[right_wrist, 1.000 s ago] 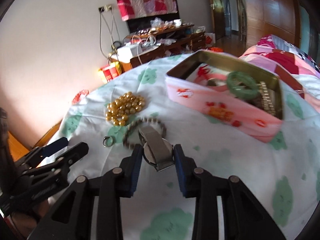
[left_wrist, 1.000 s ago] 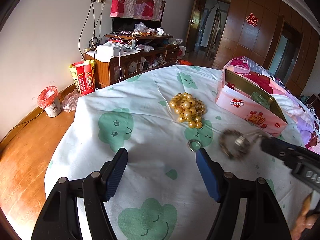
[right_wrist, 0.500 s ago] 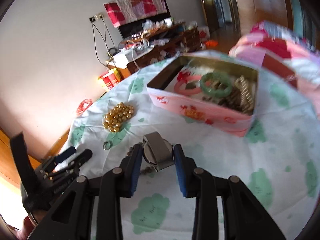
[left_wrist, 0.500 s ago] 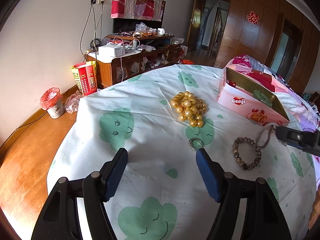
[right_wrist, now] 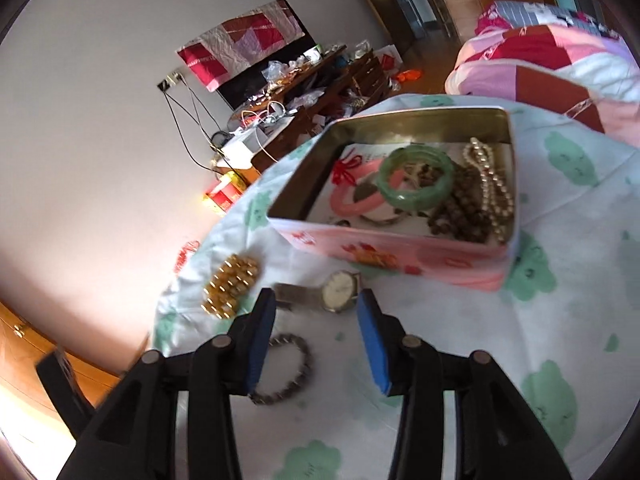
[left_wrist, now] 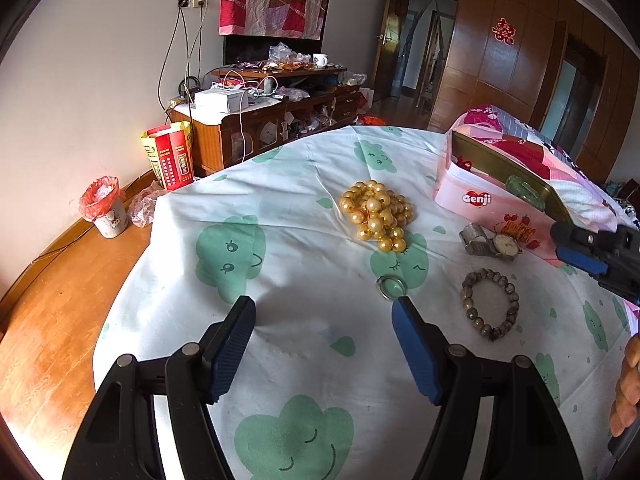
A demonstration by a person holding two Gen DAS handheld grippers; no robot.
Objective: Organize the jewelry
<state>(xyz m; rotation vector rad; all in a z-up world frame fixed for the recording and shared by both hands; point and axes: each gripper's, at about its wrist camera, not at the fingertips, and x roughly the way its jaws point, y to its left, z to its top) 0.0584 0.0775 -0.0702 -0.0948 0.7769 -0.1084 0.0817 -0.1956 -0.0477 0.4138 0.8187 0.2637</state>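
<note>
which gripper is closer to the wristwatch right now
Right. The right gripper sits just short of the wristwatch, jaws open after letting it go beside the pink tin. The left gripper hangs open farther off, near the metal ring.

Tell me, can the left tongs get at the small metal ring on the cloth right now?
Probably yes. The left tongs stand open and empty, and the ring lies just ahead of one fingertip on bare tablecloth, apart from the gold beads and bracelet.
</note>
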